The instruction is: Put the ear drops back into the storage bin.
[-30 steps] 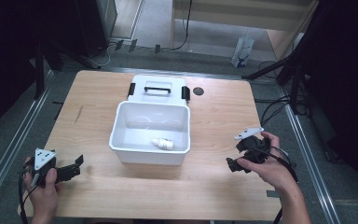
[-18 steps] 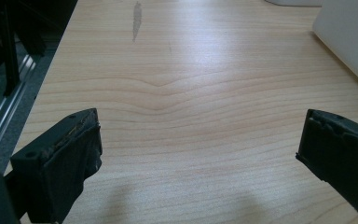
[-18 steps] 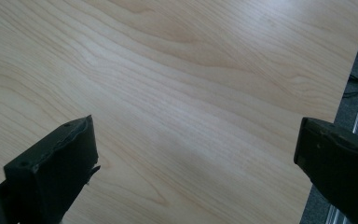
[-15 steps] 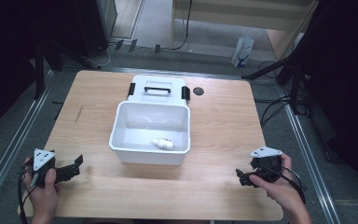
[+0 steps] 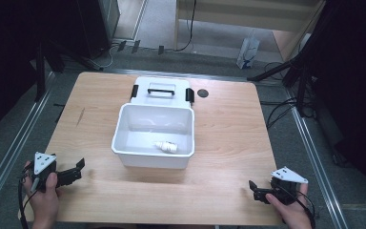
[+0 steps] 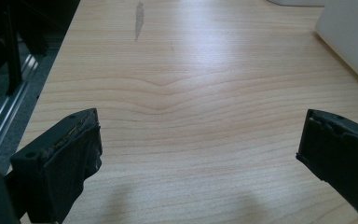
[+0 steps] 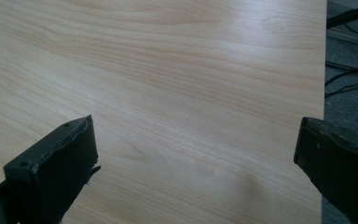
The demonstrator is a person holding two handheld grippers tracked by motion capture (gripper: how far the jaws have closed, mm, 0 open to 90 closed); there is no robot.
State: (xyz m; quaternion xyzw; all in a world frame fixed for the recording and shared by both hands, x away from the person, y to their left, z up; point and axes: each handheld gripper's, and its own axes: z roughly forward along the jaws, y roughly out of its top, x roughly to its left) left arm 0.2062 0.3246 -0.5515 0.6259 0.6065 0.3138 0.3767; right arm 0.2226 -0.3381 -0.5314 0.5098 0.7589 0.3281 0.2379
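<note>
Pale wood grain runs across the table, which stands on a grey floor with dark stands around it. Near its middle sits a white bin with a small white bottle lying on its side inside — and a white lid with a black handle touches the bin's far edge. At the near left corner, the left gripper rests with jaws spread wide, empty. At the near right corner, the right gripper sits likewise — jaws apart, holding nothing, well apart from the bin.
</note>
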